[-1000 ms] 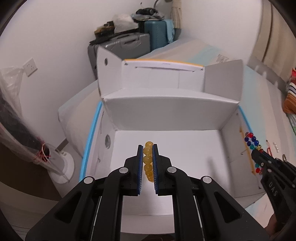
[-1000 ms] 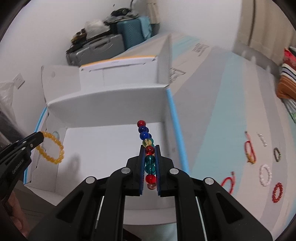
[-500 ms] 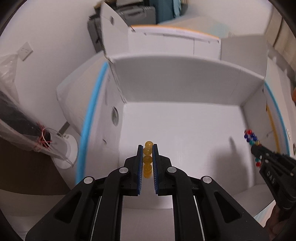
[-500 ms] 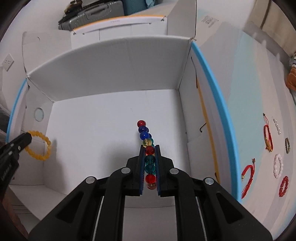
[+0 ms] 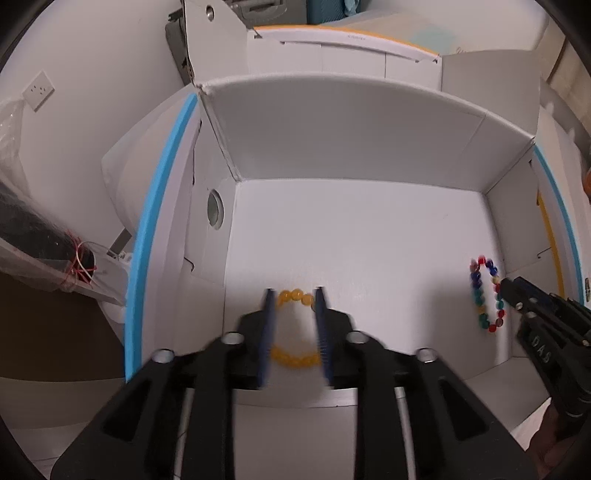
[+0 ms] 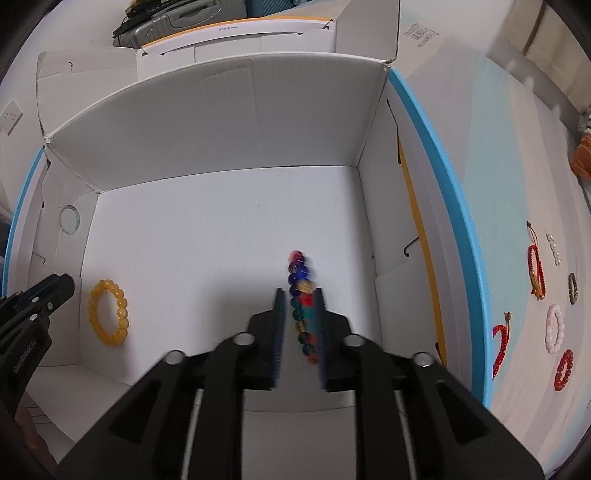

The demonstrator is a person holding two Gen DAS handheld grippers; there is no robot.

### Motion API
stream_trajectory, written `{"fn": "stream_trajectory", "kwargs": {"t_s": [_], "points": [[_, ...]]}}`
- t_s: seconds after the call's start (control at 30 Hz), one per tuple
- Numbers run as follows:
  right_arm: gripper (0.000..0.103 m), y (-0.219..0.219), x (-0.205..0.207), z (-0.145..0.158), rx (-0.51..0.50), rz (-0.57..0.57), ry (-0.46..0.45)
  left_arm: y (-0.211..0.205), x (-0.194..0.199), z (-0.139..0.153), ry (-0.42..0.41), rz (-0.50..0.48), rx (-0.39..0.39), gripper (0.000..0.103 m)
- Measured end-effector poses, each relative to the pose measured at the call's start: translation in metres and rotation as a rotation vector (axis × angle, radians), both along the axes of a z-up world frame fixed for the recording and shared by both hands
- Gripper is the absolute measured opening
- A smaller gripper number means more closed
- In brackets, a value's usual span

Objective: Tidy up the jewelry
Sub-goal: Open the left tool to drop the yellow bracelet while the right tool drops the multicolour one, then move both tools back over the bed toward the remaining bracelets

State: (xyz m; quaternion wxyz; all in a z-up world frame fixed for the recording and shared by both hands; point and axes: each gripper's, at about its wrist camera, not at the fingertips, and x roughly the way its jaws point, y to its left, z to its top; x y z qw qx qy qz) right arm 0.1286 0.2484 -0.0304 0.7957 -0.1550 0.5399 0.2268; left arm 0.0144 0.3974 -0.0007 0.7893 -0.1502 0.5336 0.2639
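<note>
A white cardboard box (image 5: 354, 140) (image 6: 221, 122) stands open on the bed. My left gripper (image 5: 293, 295) is open inside it, over a yellow bead bracelet (image 5: 295, 360) (image 6: 109, 317) that lies on the box floor by the left wall. My right gripper (image 6: 299, 293) is open too. The multicoloured bead bracelet (image 6: 303, 295) (image 5: 485, 295) is between its parted fingers, blurred, near the box's right wall. The right gripper's tip shows in the left wrist view (image 5: 513, 291), beside that bracelet.
Several bracelets lie on the blue-and-white bedsheet (image 6: 517, 166) right of the box: red cord ones (image 6: 536, 269), a pink bead one (image 6: 554, 328), a red bead one (image 6: 563, 369). Suitcases (image 6: 147, 26) stand behind the box. A plastic bag (image 5: 40, 243) hangs at left.
Both grippers moved down into the box and opened. The yellow bracelet now lies on the box floor; the multicoloured one has come loose between the right fingers.
</note>
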Motion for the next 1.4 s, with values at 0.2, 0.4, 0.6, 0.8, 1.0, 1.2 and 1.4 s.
{"fn": "stream_trajectory", "kwargs": {"t_s": [0.2,0.4,0.6,0.8,1.0,1.2,1.4], "points": [[0.054,-0.006,-0.009,0.019,0.034,-0.001,-0.049,-0.005,-0.001,0.019,-0.033,0.006,0.056,0.059],[0.077,-0.019,-0.017,0.043,0.071,0.008,-0.124,-0.009,0.000,0.036,-0.053,0.039,0.132,0.083],[0.094,-0.038,-0.019,0.065,0.135,-0.021,-0.203,-0.011,-0.002,0.053,-0.092,0.079,0.179,0.097],[0.095,-0.058,-0.016,0.082,0.181,-0.050,-0.237,-0.024,0.003,0.064,-0.117,0.085,0.234,0.097],[0.095,-0.086,-0.017,0.095,0.180,-0.089,-0.296,-0.046,0.010,0.078,-0.152,0.034,0.237,0.097],[0.095,-0.118,-0.010,0.101,0.171,-0.132,-0.308,-0.072,0.022,0.084,-0.191,-0.013,0.224,0.097],[0.095,-0.160,-0.005,0.105,0.143,-0.176,-0.332,-0.109,0.039,0.088,-0.215,-0.088,0.224,0.097]]}}
